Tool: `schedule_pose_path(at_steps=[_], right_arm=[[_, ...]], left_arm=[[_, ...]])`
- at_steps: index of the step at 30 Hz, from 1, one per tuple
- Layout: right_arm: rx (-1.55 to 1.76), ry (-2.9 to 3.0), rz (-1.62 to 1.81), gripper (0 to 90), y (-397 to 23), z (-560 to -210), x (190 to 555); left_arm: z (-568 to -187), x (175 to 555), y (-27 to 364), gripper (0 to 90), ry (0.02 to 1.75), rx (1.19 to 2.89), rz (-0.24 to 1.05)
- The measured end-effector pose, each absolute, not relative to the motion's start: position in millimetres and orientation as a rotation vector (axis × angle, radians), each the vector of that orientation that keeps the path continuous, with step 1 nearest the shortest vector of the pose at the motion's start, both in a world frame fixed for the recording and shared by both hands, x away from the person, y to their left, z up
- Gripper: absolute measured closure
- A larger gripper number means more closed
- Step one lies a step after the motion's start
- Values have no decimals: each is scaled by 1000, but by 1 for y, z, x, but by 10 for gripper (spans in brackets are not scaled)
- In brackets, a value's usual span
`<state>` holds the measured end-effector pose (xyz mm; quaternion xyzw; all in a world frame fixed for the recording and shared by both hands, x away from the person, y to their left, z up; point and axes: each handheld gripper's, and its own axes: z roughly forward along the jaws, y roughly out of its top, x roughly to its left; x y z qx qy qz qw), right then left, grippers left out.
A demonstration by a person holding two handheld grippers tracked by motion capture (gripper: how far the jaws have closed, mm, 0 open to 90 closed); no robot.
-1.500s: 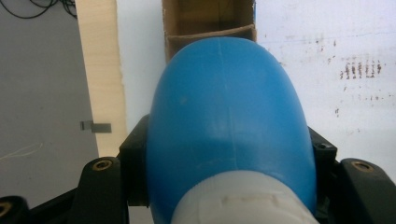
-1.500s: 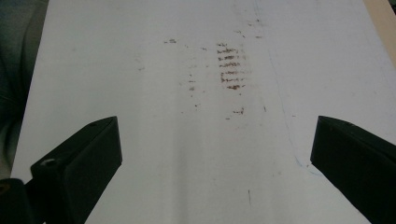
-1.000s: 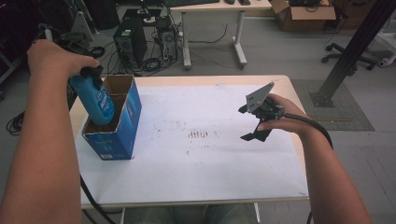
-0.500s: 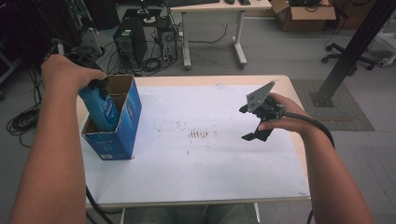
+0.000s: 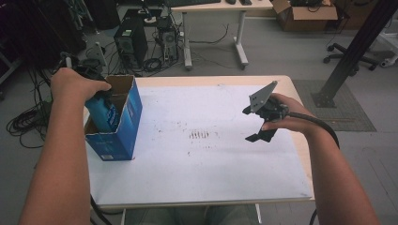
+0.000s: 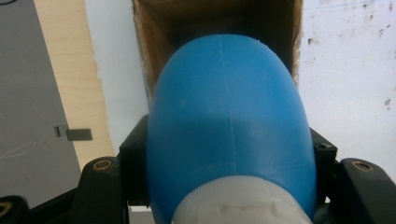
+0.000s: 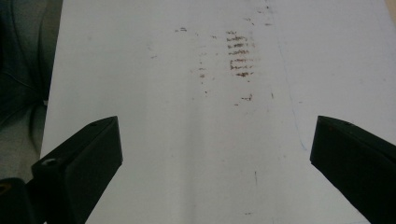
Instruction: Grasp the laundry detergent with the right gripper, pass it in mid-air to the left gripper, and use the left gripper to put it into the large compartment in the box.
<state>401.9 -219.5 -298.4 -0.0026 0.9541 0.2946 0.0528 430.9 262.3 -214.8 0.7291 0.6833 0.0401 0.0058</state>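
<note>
Because the bottle [image 5: 104, 114] must go base-first into the box [image 5: 123, 126], the left gripper [image 5: 89, 75] pinches it at the neck end, where the left gripper view shows the 2 jaws pressed against both sides of the blue body just above the white cap [image 6: 240, 205]. With that grip the bottle hangs nearly upright, tilted slightly toward 11 o'clock, with its lower part already inside the open top of the box and its shoulder above the rim. The box stands on end near the table [image 5: 197, 178] edge at 9 o'clock, its opening upward to receive the load. Its brown interior [image 6: 210, 18] is visible past the bottle, so the descent path appears unobstructed. At 3 o'clock, the right gripper [image 5: 257, 124] hovers above the white surface with its jaws spread wide and nothing between them, well apart from the box, presumably parked to keep clear. Brown scuff marks [image 5: 199, 135] lie near table centre.
</note>
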Motion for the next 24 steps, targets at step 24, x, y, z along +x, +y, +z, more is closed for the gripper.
schedule_pose_path(at_steps=[24], right_arm=[[-3, 2892, 911, 25, -221, -301, 400]], left_arm=[[-259, 430, 256, 380, 2136, 2319, 108]])
